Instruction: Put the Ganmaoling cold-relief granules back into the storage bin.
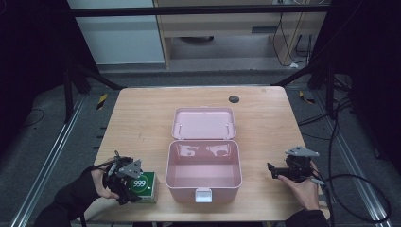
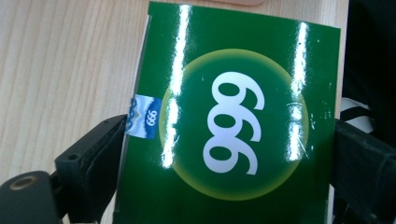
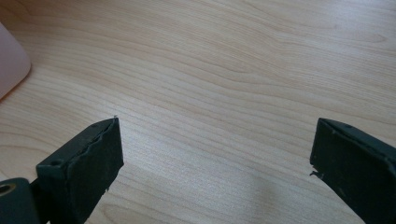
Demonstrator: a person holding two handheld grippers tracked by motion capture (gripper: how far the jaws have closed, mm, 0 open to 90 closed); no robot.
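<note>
On table (image 1: 142, 118): green box (image 2: 229, 126) flat, long axis along left hand-held gripper (image 2: 229, 149).

The green box (image 2: 229, 121) bears a large white "999" inside a yellow-green circle on its top face. A small blue sticker (image 2: 144, 116) at its edge also reads "999".

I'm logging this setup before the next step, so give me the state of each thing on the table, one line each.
Pink storage box: open, empty, lid laid back flat.
Green 999 box: lying flat on the table, between the jaws of the left hand-held gripper.
Left hand-held gripper: jaws against the box's two sides.
Right hand-held gripper: open, holding nothing, over bare table.
</note>
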